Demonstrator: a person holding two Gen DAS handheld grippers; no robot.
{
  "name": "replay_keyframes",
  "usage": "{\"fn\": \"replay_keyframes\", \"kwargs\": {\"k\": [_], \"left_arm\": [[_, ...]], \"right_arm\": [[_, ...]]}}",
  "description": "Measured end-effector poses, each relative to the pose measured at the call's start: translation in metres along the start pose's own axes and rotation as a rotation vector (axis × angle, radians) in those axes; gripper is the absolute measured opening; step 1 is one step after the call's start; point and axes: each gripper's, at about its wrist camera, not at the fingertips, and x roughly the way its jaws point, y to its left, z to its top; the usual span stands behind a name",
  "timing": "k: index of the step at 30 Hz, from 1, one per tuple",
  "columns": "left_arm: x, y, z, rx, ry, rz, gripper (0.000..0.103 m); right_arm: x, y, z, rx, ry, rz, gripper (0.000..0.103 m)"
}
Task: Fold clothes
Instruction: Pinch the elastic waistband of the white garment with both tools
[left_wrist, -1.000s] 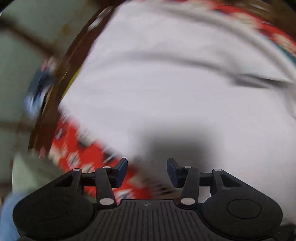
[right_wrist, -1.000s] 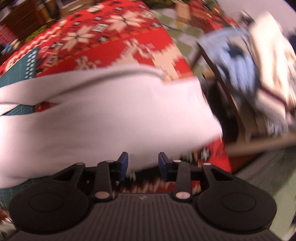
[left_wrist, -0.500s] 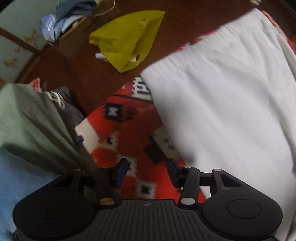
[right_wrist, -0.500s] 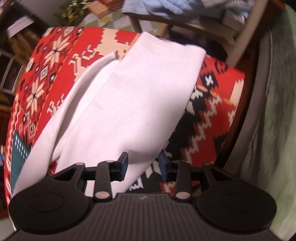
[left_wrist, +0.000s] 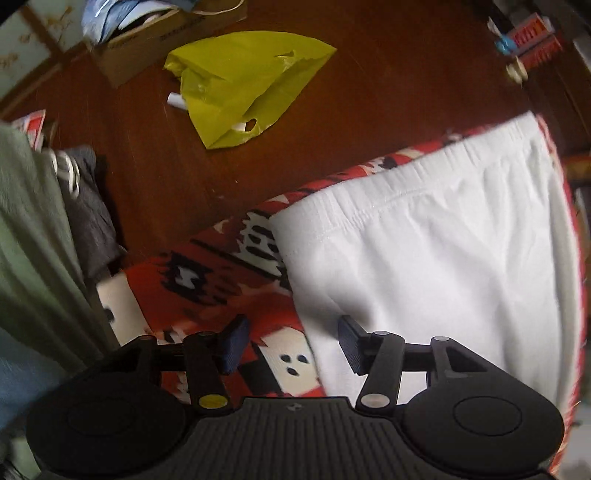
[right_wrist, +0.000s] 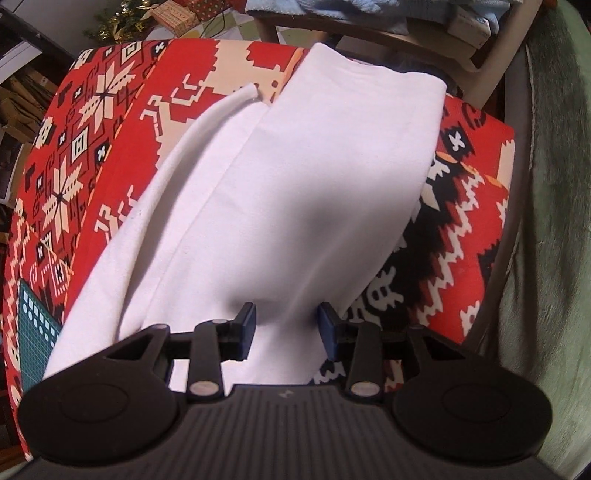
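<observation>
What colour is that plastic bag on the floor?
The plastic bag is yellow, clearest in the left wrist view.

left claw (left_wrist: 291, 345): now off the white garment (left_wrist: 436, 258), straddling its left edge over the red cloth (left_wrist: 207, 280).
right claw (right_wrist: 286, 326): pulled back to the garment's near end.
white garment: now in sharp view, lying folded.

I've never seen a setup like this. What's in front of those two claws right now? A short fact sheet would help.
garment: white garment, lying folded lengthwise on the cloth
surface: red patterned cloth over a table
left gripper: open, empty, over the garment's edge
right gripper: open, empty, above the garment
floor: yellow plastic bag and cardboard box
nearby: green fabric at the table's side
</observation>
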Motion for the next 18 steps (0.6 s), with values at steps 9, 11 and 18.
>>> {"fn": "replay_keyframes", "kwargs": {"k": [9, 11, 18], "left_arm": [[0.002, -0.005, 0.005, -0.08, -0.067, -0.01, 0.054], [0.005, -0.012, 0.007, -0.068, -0.08, 0.007, 0.054], [-0.002, -0.046, 0.005, 0.079, -0.11, 0.106, 0.007]], "right_arm": [[-0.001, -0.012, 0.01, 0.12, 0.01, 0.084, 0.041], [0.002, -0.013, 0.012, 0.132, 0.015, 0.089, 0.04], [0.004, -0.011, 0.013, 0.075, 0.013, 0.031, 0.005]]}}
